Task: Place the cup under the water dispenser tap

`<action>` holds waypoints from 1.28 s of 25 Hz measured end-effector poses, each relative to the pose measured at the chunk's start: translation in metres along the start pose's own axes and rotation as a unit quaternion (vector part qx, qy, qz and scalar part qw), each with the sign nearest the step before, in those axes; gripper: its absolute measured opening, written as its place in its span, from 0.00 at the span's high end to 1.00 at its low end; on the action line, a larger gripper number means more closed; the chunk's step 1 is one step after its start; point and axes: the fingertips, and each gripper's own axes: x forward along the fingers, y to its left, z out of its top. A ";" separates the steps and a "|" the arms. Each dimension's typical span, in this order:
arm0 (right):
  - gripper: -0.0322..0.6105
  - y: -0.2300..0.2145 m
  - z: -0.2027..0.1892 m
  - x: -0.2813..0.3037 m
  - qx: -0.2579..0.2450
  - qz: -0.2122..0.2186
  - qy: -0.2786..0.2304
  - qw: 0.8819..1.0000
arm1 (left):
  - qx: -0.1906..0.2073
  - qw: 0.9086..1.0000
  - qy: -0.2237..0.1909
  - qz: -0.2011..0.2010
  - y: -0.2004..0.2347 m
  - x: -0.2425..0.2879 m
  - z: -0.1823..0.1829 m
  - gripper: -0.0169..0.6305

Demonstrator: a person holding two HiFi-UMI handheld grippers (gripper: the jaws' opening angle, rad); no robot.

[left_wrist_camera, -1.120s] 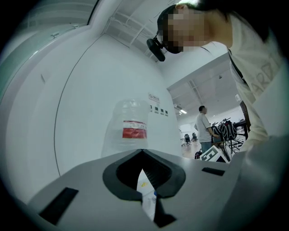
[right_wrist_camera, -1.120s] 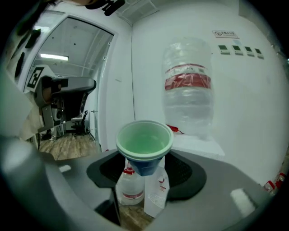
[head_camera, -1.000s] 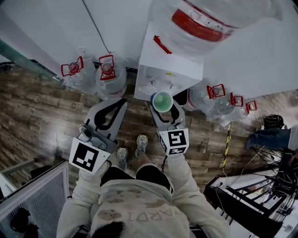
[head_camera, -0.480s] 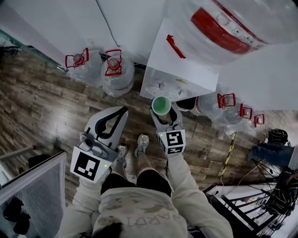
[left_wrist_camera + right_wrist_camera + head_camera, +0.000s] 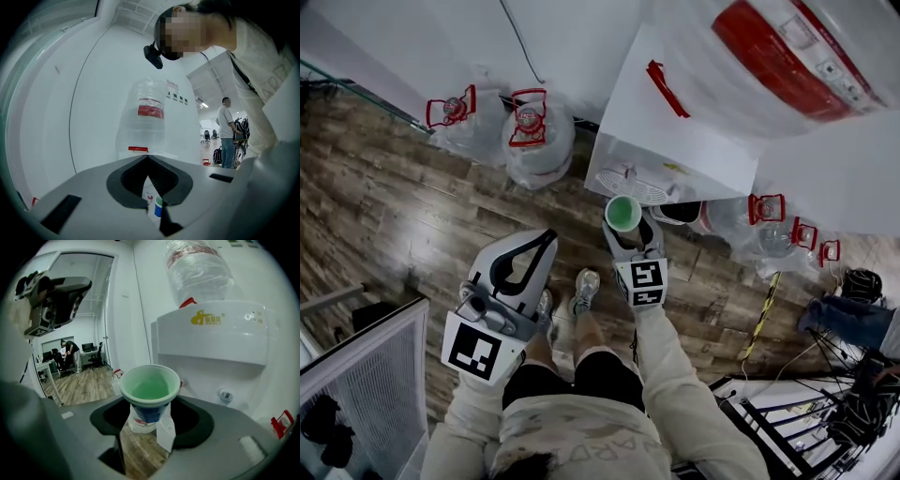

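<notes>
A cup with a green inside and blue wall (image 5: 623, 214) stands upright in my right gripper (image 5: 625, 227), which is shut on its lower part. It hangs just in front of the white water dispenser (image 5: 675, 112), near the round drip tray (image 5: 628, 184). In the right gripper view the cup (image 5: 150, 391) is left of a tap (image 5: 225, 396), in front of the dispenser body (image 5: 211, 341). My left gripper (image 5: 546, 237) is shut and empty, lower left over the wood floor. Through its jaws the left gripper view shows the cup (image 5: 158, 206) and the bottle on the dispenser (image 5: 149, 112).
Spare water bottles with red handles stand on the floor left (image 5: 534, 131) and right (image 5: 769, 230) of the dispenser. A mesh cage (image 5: 356, 375) is at lower left, a black rack (image 5: 825, 412) at lower right. Another person (image 5: 228, 133) stands far off.
The head view has drifted, so the dispenser sits higher and further right. The cup stays in the right gripper by the drip tray. The left gripper has sunk slightly.
</notes>
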 end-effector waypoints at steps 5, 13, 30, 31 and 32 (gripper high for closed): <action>0.51 -0.010 -0.031 0.021 0.013 0.002 0.018 1.000 | 0.004 1.000 0.012 0.000 0.001 0.006 -0.020 0.97; 0.51 -0.029 -0.072 0.055 0.017 -0.006 0.051 0.999 | 0.002 1.000 0.021 0.010 0.004 0.008 -0.043 0.97; 0.51 -0.064 -0.116 0.119 -0.003 -0.031 0.082 0.996 | -0.007 0.998 0.039 0.053 0.024 0.000 -0.083 0.97; 0.51 -0.065 -0.117 0.121 -0.003 -0.033 0.083 0.996 | -0.007 0.998 0.040 0.055 0.025 -0.001 -0.085 0.97; 0.51 -0.066 -0.119 0.124 -0.004 -0.035 0.085 0.996 | -0.007 0.998 0.042 0.056 0.026 -0.001 -0.087 0.97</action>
